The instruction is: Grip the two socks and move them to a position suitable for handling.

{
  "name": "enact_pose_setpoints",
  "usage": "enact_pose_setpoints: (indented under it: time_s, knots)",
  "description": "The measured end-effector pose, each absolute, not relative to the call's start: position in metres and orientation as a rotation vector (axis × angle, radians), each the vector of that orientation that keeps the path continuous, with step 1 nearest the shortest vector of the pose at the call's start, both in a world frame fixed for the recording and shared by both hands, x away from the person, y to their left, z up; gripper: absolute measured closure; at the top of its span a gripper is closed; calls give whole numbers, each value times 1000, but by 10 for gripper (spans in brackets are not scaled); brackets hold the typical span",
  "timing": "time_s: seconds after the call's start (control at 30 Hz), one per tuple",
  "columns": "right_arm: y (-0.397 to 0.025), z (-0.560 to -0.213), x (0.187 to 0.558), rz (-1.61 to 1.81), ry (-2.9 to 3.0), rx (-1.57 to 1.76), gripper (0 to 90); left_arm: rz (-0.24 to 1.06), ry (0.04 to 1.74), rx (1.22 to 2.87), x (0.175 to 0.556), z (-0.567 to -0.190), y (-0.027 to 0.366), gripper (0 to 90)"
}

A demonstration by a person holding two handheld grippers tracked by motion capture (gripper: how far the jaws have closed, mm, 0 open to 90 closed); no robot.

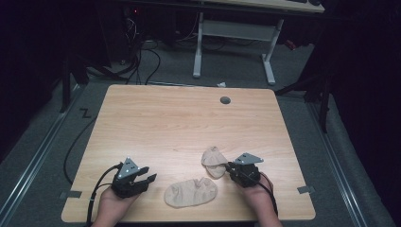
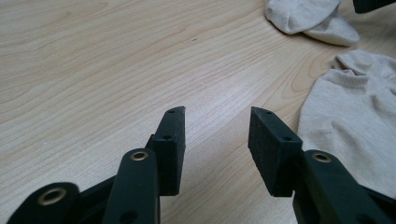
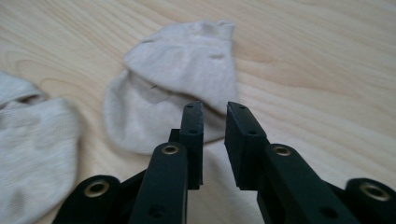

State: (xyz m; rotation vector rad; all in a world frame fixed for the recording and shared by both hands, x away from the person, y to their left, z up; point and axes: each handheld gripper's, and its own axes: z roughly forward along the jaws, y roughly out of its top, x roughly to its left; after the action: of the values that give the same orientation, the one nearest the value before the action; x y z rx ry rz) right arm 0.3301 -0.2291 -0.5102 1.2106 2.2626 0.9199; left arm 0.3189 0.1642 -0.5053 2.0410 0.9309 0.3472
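Note:
Two beige ankle socks lie on the wooden table (image 1: 179, 118) near its front edge. One sock (image 1: 190, 193) (image 2: 355, 116) (image 3: 32, 140) lies flat between my two grippers. The other, a folded sock (image 1: 213, 160) (image 2: 303, 16) (image 3: 182, 70), sits further back and to the right. My left gripper (image 1: 147, 174) (image 2: 217, 112) rests left of the flat sock, wide open, with bare wood between its jaws. My right gripper (image 1: 228, 166) (image 3: 215, 106) points at the folded sock's near edge. Its jaws stand a narrow gap apart with nothing between them.
A grey round grommet (image 1: 225, 100) is set in the far part of the tabletop. Beyond the table a white-legged desk (image 1: 234, 30) stands on the grey floor, with black cables (image 1: 142, 61) trailing at the left. A person's hands hold both grippers at the front edge.

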Motion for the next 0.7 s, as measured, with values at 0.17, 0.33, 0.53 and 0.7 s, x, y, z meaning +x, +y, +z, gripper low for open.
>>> enact_pose_setpoints:
  time_s: [0.17, 0.33, 0.53, 0.7]
  knots:
    - [-220, -515, 331, 888, 2321, 1211, 887, 349, 931, 2042, 319, -505, 164, 563]
    - [-204, -520, 336, 899, 2364, 1191, 898, 344, 931, 2039, 320, -506, 164, 562]
    - [-173, -521, 340, 883, 2381, 1105, 892, 266, 848, 2080, 310, -502, 154, 618]
    - [-171, -522, 340, 880, 2375, 1102, 883, 99, 793, 2131, 292, -506, 136, 668]
